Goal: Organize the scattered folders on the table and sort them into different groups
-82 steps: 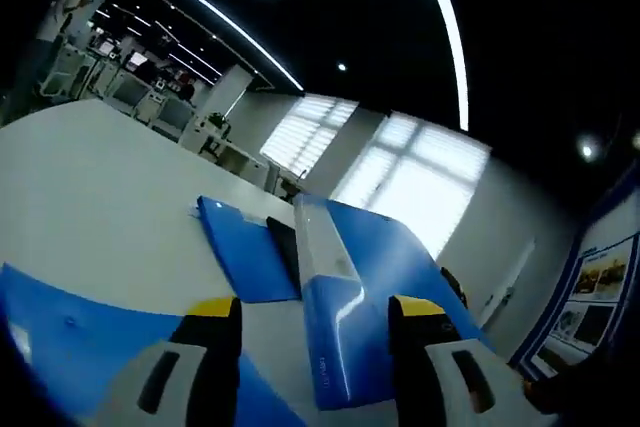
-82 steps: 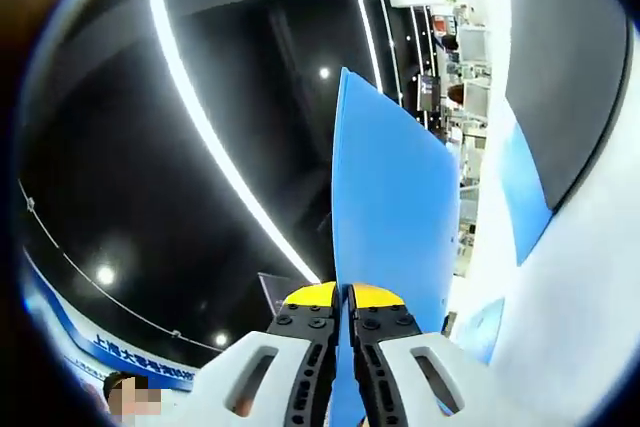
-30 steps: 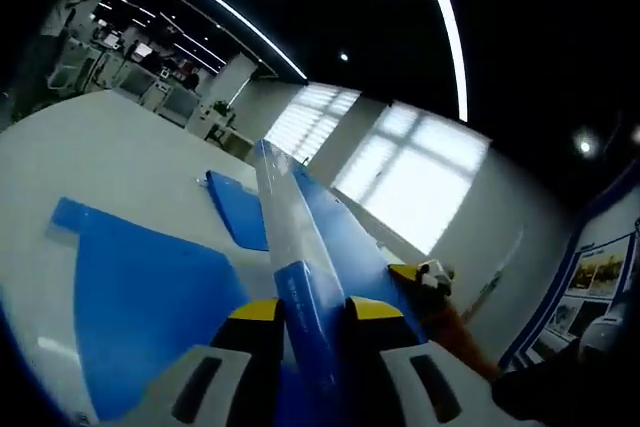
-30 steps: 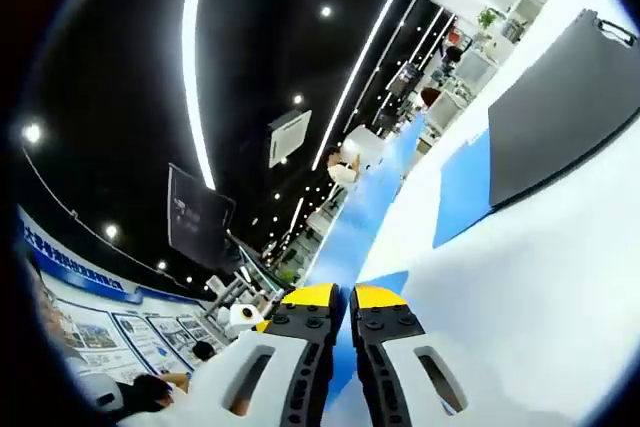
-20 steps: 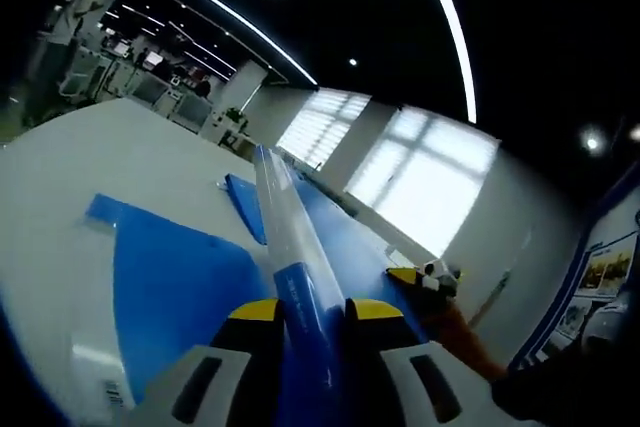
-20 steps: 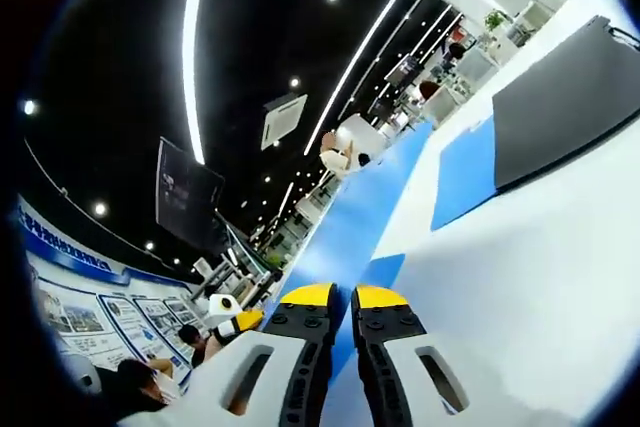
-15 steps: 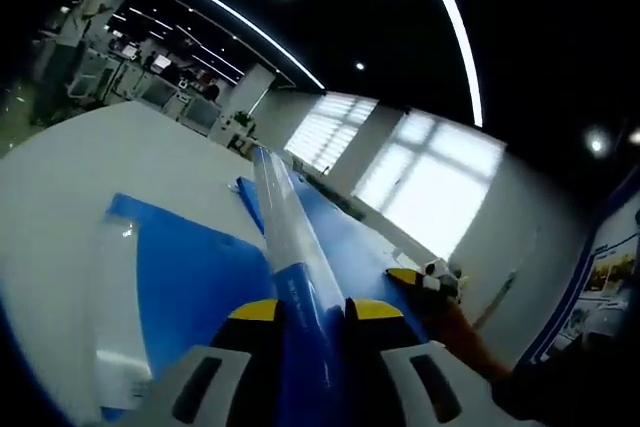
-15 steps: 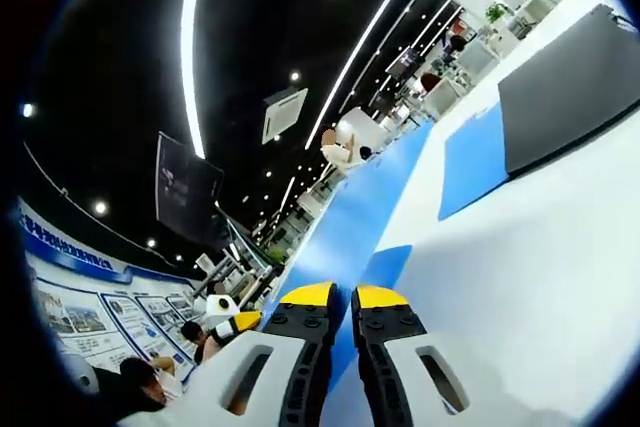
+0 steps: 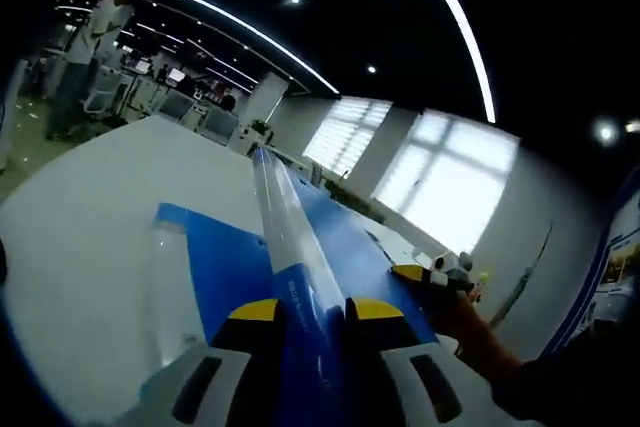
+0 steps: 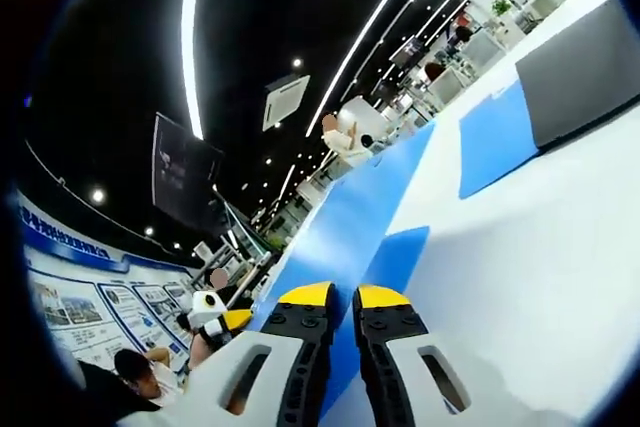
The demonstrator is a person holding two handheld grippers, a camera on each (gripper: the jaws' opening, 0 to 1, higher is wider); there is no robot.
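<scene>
My left gripper is shut on the near edge of a blue folder with a pale translucent spine, held edge-on above the white table. My right gripper is shut on a blue folder that stretches away from its jaws, close over the table. The right gripper, with its yellow tip, grips the far right side of the folder in the left gripper view. The left gripper appears at lower left in the right gripper view. A second blue folder lies flat under and left of the held one.
On the white table lie another blue folder and a dark grey folder beyond it. A hand in orange holds the right gripper. People and desks stand far off at the back left.
The left gripper, open 2.7 s ago, has shut on the blue folder. The right gripper has tipped the folder from upright down towards the table. Both views have drifted over the table.
</scene>
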